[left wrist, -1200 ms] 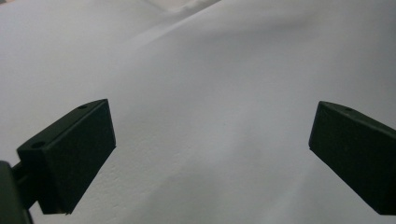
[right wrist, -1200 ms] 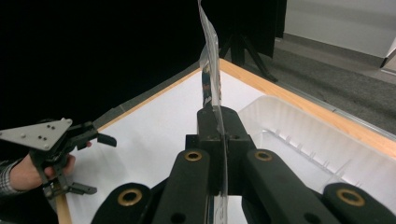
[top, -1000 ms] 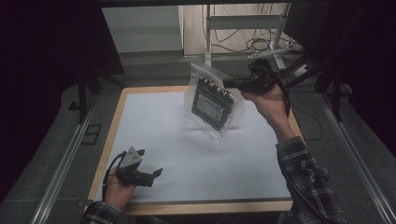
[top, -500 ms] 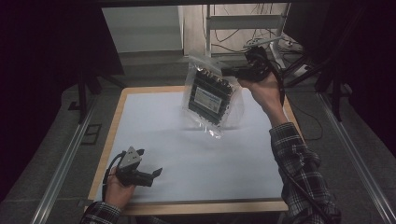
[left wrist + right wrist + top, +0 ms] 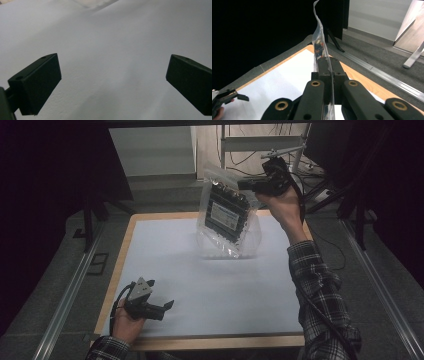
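Here the right hand-held gripper (image 5: 248,184) is clamped tight on the top edge of a clear plastic bag (image 5: 228,215) holding what looks like a black electronic module, hanging above the white tabletop (image 5: 210,285). The left hand-held gripper (image 5: 167,305) rests wide open and empty near the front edge. Next, I judge, it must steady the bag.

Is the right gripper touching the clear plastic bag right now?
Touching. In the right gripper view, the right gripper has its jaws closed on the edge of the clear plastic bag; the high view shows the bag hanging from it.
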{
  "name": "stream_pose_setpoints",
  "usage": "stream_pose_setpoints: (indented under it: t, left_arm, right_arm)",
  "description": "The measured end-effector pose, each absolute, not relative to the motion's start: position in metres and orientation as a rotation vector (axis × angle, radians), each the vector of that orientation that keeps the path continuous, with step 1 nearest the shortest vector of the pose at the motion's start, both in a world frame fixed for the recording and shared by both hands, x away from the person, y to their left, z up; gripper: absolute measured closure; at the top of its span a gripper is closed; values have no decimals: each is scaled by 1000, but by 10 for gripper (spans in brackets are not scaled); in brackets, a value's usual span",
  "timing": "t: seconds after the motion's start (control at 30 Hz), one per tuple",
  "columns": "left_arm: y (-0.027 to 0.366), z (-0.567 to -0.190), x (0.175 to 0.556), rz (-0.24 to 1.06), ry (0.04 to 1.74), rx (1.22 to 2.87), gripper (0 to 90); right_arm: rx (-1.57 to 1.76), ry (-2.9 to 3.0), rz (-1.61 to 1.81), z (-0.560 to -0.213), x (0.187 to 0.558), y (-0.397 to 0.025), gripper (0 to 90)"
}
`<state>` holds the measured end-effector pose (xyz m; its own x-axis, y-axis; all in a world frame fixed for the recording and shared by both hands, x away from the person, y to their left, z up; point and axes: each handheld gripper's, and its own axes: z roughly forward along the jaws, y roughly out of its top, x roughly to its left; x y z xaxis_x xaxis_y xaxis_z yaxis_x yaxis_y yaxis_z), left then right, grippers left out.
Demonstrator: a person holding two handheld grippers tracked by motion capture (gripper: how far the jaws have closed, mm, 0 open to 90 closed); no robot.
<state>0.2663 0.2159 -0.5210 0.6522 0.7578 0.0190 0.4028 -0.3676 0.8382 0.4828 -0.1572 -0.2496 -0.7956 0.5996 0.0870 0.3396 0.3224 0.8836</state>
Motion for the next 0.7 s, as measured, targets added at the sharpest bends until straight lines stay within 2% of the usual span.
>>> stream_pose_setpoints:
  t: [0.7]
  left_arm:
    - [216, -522, 266, 513, 911, 1998, 0]
  right_arm:
    - [873, 2315, 1418, -279, 531, -140, 889]
